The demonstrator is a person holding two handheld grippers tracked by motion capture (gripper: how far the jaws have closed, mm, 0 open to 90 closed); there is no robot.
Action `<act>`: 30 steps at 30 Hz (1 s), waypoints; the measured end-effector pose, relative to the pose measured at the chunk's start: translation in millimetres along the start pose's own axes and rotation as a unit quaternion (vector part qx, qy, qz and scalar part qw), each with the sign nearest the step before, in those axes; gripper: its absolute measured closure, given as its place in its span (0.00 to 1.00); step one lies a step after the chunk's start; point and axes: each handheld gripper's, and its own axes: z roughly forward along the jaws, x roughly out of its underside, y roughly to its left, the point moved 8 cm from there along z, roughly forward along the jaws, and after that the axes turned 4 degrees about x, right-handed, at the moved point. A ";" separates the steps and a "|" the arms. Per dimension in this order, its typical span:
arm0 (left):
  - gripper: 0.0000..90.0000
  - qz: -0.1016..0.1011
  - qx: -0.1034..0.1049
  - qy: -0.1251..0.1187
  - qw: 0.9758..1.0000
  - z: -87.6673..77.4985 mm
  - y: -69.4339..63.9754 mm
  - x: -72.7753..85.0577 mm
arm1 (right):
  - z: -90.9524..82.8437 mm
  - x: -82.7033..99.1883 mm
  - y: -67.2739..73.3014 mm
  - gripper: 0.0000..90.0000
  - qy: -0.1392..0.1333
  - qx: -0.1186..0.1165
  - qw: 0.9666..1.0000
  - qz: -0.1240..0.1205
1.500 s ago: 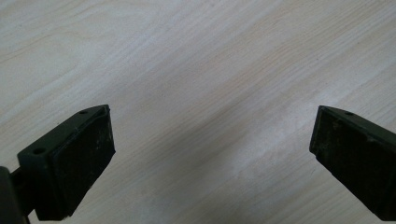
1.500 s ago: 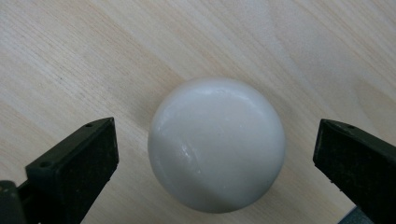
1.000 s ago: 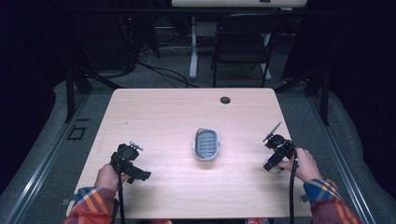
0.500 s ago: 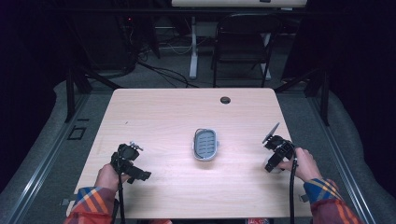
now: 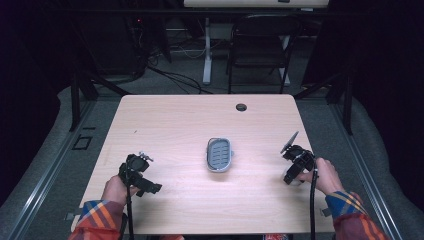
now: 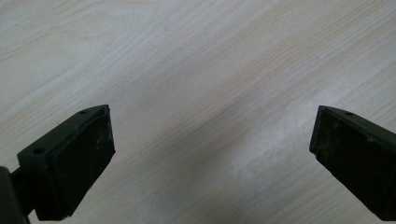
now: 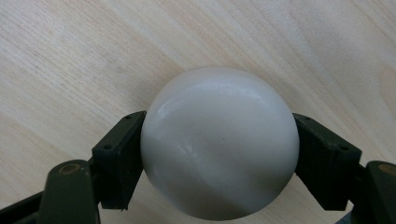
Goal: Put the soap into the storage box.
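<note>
- The right gripper (image 7: 219, 154) has its jaws closed on a smooth white ball (image 7: 219, 142), one pad pressed to each side; the ball's lower edge is cut off at the bottom of the right gripper view.
- From the high view, the right gripper (image 5: 296, 167) sits near the table's (image 5: 175, 120) right edge, and the ball itself is too hidden by the gripper and hand to make out.
- The left gripper (image 6: 210, 154) has its jaws spread wide over bare wood, both pads partly cut off by the picture's edges.
- In the high view, the left gripper (image 5: 137, 175) is near the front left of the table.
- A small grey oval dish (image 5: 220, 154) lies mid-table, well apart from both grippers; its ribbed inside is hard to read.
- A dark round hole (image 5: 241, 107) sits near the far edge.
</note>
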 end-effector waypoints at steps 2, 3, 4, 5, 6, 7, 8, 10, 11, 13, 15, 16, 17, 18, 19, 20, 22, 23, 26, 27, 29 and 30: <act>0.00 0.000 0.000 0.000 1.000 0.0 0.0 -0.1 | -0.3 0.2 -0.9 0.27 0.001 0.002 1.000 0.000; 0.00 0.001 0.000 0.000 1.000 0.0 0.0 -0.1 | -0.3 0.0 -0.7 0.27 -0.002 -0.001 1.000 0.002; 0.00 0.001 0.000 0.000 1.000 0.0 0.0 -0.1 | 1.0 -1.3 1.0 0.27 -0.017 -0.005 1.000 0.014; 0.00 0.000 0.000 0.000 1.000 0.0 0.0 -0.1 | -1.7 -0.2 -0.8 0.27 -0.006 -0.003 1.000 0.006; 0.00 0.001 0.000 0.000 1.000 0.0 -0.1 -0.1 | -3.2 -0.1 -1.1 0.27 -0.004 -0.003 1.000 0.003; 0.00 0.001 0.000 0.000 1.000 -0.1 -0.1 -0.1 | -4.4 -0.3 -1.3 0.27 -0.007 -0.001 1.000 0.003; 0.00 0.001 0.000 0.000 1.000 -0.1 -0.1 -0.1 | -5.0 -0.5 -0.8 0.27 -0.010 -0.002 1.000 0.005; 0.00 0.001 0.000 0.000 1.000 -0.1 -0.1 -0.1 | -6.0 -0.7 0.0 0.27 -0.012 -0.004 1.000 0.005; 0.00 0.001 0.000 0.001 1.000 0.0 -0.1 -0.1 | -6.4 -0.7 0.0 0.27 -0.011 -0.002 1.000 0.003; 0.00 0.001 0.000 0.000 1.000 0.1 -0.1 -0.2 | -7.3 -1.0 1.0 0.27 -0.012 -0.003 1.000 0.002; 0.00 0.001 0.000 0.001 1.000 0.2 0.0 -0.1 | -8.3 -1.5 2.0 0.27 -0.014 -0.002 1.000 0.002; 0.00 0.002 0.000 0.001 1.000 0.2 -0.1 -0.3 | -7.5 -2.6 4.2 0.27 -0.025 -0.007 1.000 0.010; 0.00 0.001 -0.001 0.000 1.000 0.3 -0.3 -0.4 | -10.9 -2.2 3.6 0.27 -0.016 -0.003 1.000 -0.001; 0.00 0.001 -0.001 0.000 1.000 0.2 -0.3 -0.4 | -10.9 -2.2 3.6 0.27 -0.016 -0.003 1.000 -0.001; 0.00 0.001 -0.001 0.000 1.000 0.2 -0.2 -0.3 | -9.5 -3.4 5.4 0.27 -0.029 -0.005 1.000 0.010; 0.00 0.001 -0.001 0.000 1.000 0.2 -0.1 -0.3 | -10.4 -3.7 6.3 0.27 -0.029 -0.005 1.000 0.009; 0.00 0.001 -0.002 0.000 1.000 0.2 -0.2 -0.3 | -12.0 -3.4 6.4 0.27 -0.024 -0.007 1.000 0.002; 0.00 0.002 -0.002 0.000 1.000 0.2 -0.2 -0.3 | -13.5 -2.9 5.6 0.27 -0.017 -0.004 1.000 -0.005; 0.00 0.001 -0.001 0.001 1.000 0.3 -0.4 -0.3 | -12.6 -5.3 9.1 0.27 -0.035 -0.008 0.999 0.004; 0.00 0.001 -0.001 0.001 1.000 0.4 -0.4 -0.3 | -13.9 -4.8 8.9 0.27 -0.027 -0.008 1.000 -0.003; 0.00 0.000 -0.001 0.000 1.000 0.5 -0.5 -0.4 | -15.8 -4.2 8.4 0.27 -0.018 -0.007 1.000 -0.015; 0.00 0.000 -0.001 0.001 1.000 0.6 -0.5 -0.4 | -15.8 -4.8 9.7 0.27 -0.021 -0.008 1.000 -0.011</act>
